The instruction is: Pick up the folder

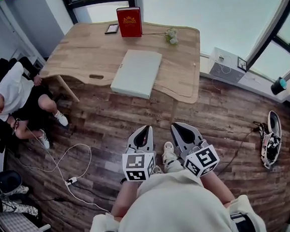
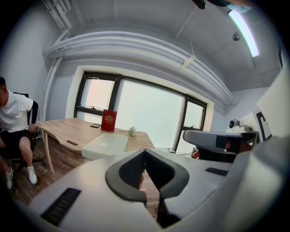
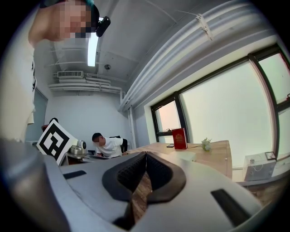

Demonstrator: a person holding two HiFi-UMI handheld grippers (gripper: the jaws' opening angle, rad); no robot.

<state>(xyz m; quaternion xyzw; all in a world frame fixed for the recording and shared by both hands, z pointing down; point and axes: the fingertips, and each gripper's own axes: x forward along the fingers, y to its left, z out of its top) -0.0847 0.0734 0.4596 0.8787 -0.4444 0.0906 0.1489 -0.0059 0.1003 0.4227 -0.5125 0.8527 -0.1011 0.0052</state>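
The folder (image 1: 137, 72) is a flat pale grey-white case lying on the wooden table (image 1: 79, 50), near its front edge. It also shows in the left gripper view, where the folder (image 2: 106, 145) lies ahead and to the left, and as a thin pale slab, the folder (image 3: 183, 155), in the right gripper view. My left gripper (image 1: 146, 128) and right gripper (image 1: 175, 125) hang side by side close to my body, over the floor and well short of the table. Both are shut with nothing between the jaws: the left gripper (image 2: 145, 152) and right gripper (image 3: 146, 154) show their tips meeting.
A red book (image 1: 129, 22) stands at the table's far edge, with a phone (image 1: 111, 28) left of it and a small plant (image 1: 171, 36) to the right. A person (image 1: 17, 94) sits at the table's left end. A cable and power strip (image 1: 70, 181) lie on the floor; shoes (image 1: 270, 137) right.
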